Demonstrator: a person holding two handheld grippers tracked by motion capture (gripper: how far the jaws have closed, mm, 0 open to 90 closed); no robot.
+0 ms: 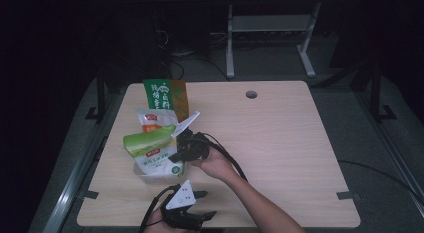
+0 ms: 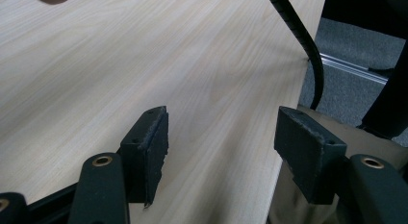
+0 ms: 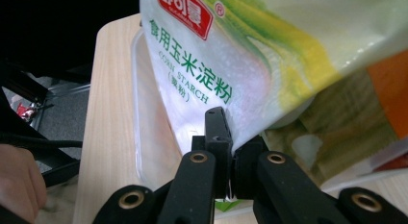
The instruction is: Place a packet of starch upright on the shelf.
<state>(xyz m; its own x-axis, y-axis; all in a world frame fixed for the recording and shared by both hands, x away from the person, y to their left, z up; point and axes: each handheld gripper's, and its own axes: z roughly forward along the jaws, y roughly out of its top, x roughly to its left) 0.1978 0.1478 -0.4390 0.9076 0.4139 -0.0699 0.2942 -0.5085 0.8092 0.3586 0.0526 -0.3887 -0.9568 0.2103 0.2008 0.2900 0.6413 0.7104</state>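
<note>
A green-and-white corn starch bag (image 1: 152,148) leans in a clear plastic container (image 1: 145,177) on the left half of the wooden table (image 1: 280,143). My right gripper (image 1: 176,155) reaches it from the right. In the right gripper view the bag (image 3: 216,56) hangs in front, and the right gripper (image 3: 231,137) is shut on its lower edge above the container (image 3: 144,113). My left gripper (image 1: 209,204) rests at the table's near edge, pointing right. In the left gripper view, the left gripper (image 2: 221,137) stands open over bare wood (image 2: 144,65) with nothing between its jaws.
A white-and-orange bag (image 1: 152,120) and a tall green bag (image 1: 159,95) stand behind the corn starch. A cable hole (image 1: 251,94) sits at the table's far side. A black cable (image 2: 298,31) runs over the table edge, with beige fabric (image 2: 312,214) below it.
</note>
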